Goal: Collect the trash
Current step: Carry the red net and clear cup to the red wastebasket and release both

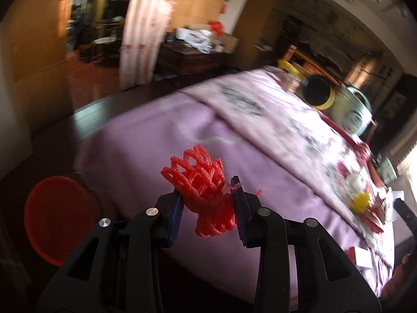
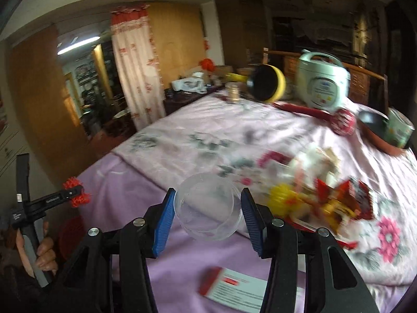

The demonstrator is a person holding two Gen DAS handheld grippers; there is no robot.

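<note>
My left gripper [image 1: 208, 200] is shut on a red foam fruit net [image 1: 200, 180], held over the edge of the table's purple cloth [image 1: 146, 140]. A red bin [image 1: 56, 216] stands on the floor below and to the left. My right gripper [image 2: 207, 208] is shut on a clear plastic cup [image 2: 207, 212], its pads pressing the cup's sides above the cloth. In the right wrist view the left gripper [image 2: 74, 191] with the red net [image 2: 78, 199] shows at far left, held by a hand [image 2: 41, 253].
A pile of red and yellow wrappers [image 2: 325, 198] lies on the floral cloth to the right. A red-and-white card box [image 2: 234, 287] lies near the front edge. A rice cooker [image 2: 322, 80], a black-and-yellow pot [image 2: 268, 83] and a pan [image 2: 375, 124] stand at the far side.
</note>
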